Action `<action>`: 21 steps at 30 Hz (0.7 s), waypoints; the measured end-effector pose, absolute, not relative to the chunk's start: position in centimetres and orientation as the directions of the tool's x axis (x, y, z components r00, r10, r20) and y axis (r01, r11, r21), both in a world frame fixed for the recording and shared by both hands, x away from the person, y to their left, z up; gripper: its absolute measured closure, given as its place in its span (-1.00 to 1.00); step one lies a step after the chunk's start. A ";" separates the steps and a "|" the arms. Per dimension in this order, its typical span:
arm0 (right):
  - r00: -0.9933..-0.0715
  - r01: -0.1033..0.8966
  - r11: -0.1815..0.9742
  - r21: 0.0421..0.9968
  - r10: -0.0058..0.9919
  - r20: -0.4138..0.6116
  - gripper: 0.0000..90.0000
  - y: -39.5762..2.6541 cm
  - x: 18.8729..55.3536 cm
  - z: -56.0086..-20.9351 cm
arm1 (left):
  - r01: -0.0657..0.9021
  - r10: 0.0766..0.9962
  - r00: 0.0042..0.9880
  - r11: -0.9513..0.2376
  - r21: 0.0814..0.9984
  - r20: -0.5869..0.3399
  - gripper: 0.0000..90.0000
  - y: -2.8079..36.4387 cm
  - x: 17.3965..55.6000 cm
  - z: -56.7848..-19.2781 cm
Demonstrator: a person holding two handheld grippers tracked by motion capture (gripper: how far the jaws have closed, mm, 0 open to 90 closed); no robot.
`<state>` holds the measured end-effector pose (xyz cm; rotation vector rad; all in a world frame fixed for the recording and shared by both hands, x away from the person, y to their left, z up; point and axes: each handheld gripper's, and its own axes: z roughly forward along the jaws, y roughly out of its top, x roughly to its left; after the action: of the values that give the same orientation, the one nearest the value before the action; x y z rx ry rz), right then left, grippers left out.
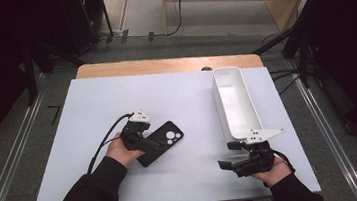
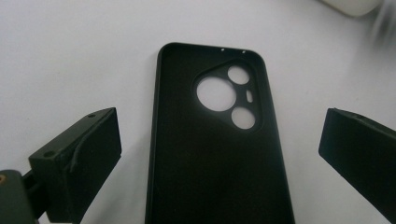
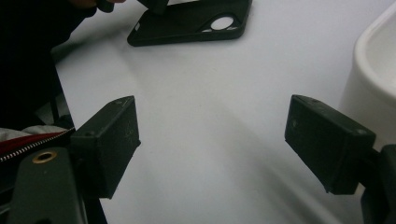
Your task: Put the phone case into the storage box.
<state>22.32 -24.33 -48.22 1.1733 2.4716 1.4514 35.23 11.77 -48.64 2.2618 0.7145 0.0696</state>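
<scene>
**Left gripper over phone case, jaws spread, no grip yet**

Left gripper (image 1: 146, 140): sits at about 7 o'clock from table centre, over the near end of the black phone case (image 1: 161, 142). Its own view shows both jaws wide apart, one on each side of the case (image 2: 217, 149), neither pad touching it. State: released.

Phone case: lies flat on the white table (image 1: 116, 102), hollow side up, camera cut-outs at the far end, pointing toward about 1 o'clock. Just left of table centre.

White bin (image 1: 235, 102): long and empty, at about 2 o'clock, running away from the person. Well apart from the case.

Right gripper (image 1: 231, 165): at 5 o'clock, just near of the bin's near end. Jaws spread, nothing but bare table between them (image 3: 210, 140). Released, idle.

Risks, judged:
- Case is thin and flat; closing too high would let the pads slide over its rim, so nothing lifts.
- Soft walls may buckle inward under the squeeze, popping the case out.
- One pad landing first would skid or spin the case away.
</scene>
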 end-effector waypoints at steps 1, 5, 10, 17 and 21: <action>-0.712 0.584 0.274 0.764 0.625 0.320 -0.64 -24.3 22.3 -48.2 | 0.468 0.507 0.847 -0.565 0.680 -0.161 -1.00 11.7 35.1 -48.9; -0.712 0.584 0.274 0.764 0.625 0.320 -0.64 -24.3 22.3 -48.2 | 0.465 0.504 0.849 -0.574 0.674 -0.156 -1.00 11.6 34.9 -49.5; -0.715 0.580 0.277 0.766 0.624 0.316 -0.64 -24.3 22.3 -48.2 | 0.463 0.507 0.848 -0.571 0.678 -0.152 -1.00 11.6 34.7 -49.8; -0.713 0.585 0.279 0.761 0.624 0.319 -0.64 -24.3 22.3 -48.2 | 0.443 0.504 0.857 -0.614 0.653 -0.108 -1.00 11.2 34.3 -50.6; -0.713 0.585 0.280 0.761 0.624 0.319 -0.64 -24.3 22.3 -48.2 | 0.431 0.515 0.853 -0.607 0.668 -0.083 -1.00 11.1 34.0 -50.9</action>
<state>22.27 -24.29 -48.21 1.1720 2.4794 1.4450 33.97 11.08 -50.89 2.3104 0.6833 0.1525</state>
